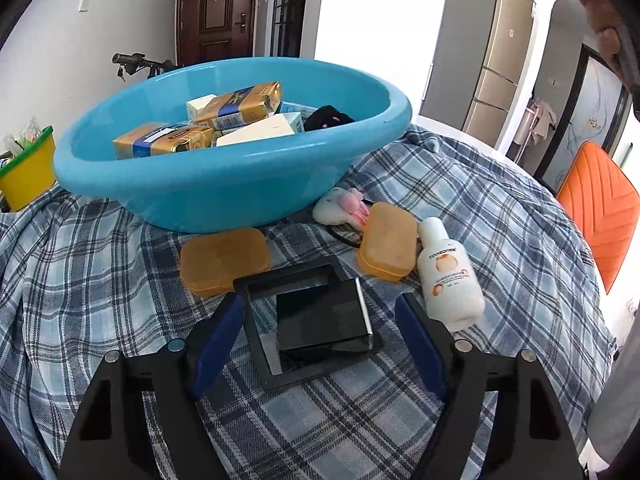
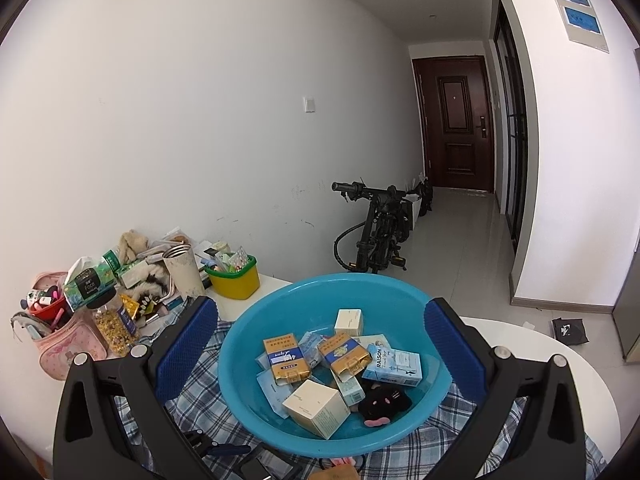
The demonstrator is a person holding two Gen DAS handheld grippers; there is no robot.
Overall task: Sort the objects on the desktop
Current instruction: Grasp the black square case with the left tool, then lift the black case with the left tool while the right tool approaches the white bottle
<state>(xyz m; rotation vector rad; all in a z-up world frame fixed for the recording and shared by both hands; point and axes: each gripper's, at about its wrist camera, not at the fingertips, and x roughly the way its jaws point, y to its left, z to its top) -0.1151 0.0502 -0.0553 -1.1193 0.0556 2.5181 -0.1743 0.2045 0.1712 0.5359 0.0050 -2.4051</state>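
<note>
A black frame [image 1: 316, 320] lies on the cloth [image 1: 460, 208] just before the basin [image 1: 224, 184], between the left gripper's [image 1: 320, 332] parted, untouching pads; right gripper [image 2: 320, 344] gapes wide, empty.

I see white walls [image 2: 180, 120] and a pale tiled floor [image 2: 460, 248] running down a corridor to a dark brown door [image 2: 456, 124]. A folded black bicycle [image 2: 380, 232] stands by the wall, below a white light switch [image 2: 309, 104]. On my far side, daylight blows out a bright opening [image 1: 372, 12] beside a tall steel-grey fridge [image 1: 484, 52]. An orange quilted chair [image 1: 600, 208] sits at the edge of the round white table [image 2: 560, 364], which a blue plaid cloth [image 1: 460, 184] covers.
</note>
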